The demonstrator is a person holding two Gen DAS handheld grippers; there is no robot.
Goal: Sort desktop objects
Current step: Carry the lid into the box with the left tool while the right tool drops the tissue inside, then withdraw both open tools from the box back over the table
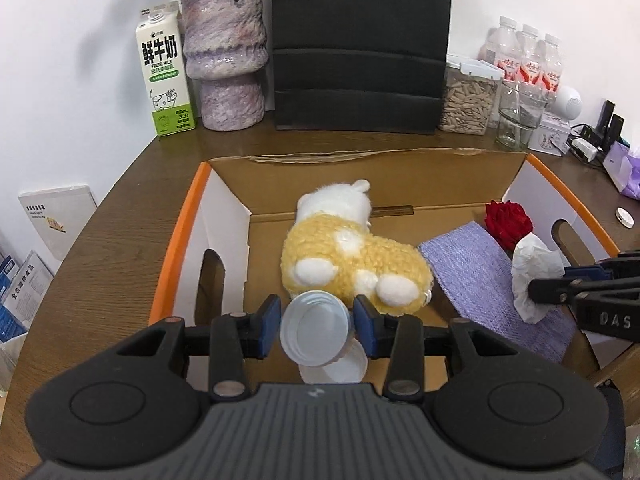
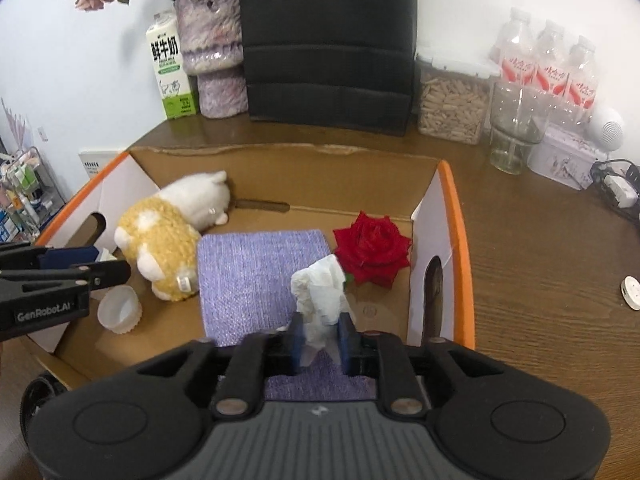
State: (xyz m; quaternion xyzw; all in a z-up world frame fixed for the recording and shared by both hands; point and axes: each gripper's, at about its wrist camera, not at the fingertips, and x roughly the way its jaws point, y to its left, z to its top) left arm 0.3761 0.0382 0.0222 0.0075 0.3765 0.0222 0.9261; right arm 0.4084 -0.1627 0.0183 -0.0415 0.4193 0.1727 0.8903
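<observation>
Box point(image 2: 456, 216): it sits open on the desk point(image 2: 540, 260) and, I judge, serves as the place where the sorted things go.
Left gripper point(image 1: 316, 320): its fingers are spread, one at each side of the cup point(image 1: 314, 332); narrow gaps show at both pads, so they do not pinch it.
Cup: it is inside the box at 7 o'clock, low on the floor, probably set in this free corner so that it crushes nothing.
Right gripper point(image 2: 322, 340): its fingers are also spread, and the tissue point(image 2: 320, 288) stands loose between them.
Tissue: it is inside the box at 5 o'clock, on the cloth point(image 2: 260, 264), with the rose point(image 2: 372, 252) just beside it at 2 o'clock.
Plush point(image 1: 352, 264): it lies at 12 o'clock from the cup and is almost touching it.
Edges: the left wall is near the cup at 9 o'clock and the right wall is near the rose at 3 o'clock; both have a handle hole.
Open room: little free floor is left, only a strip along the far wall at 12 o'clock. I think each gripper should go out upward and back toward 6 o'clock, not sideways, otherwise a finger could drag the cup or tissue.
</observation>
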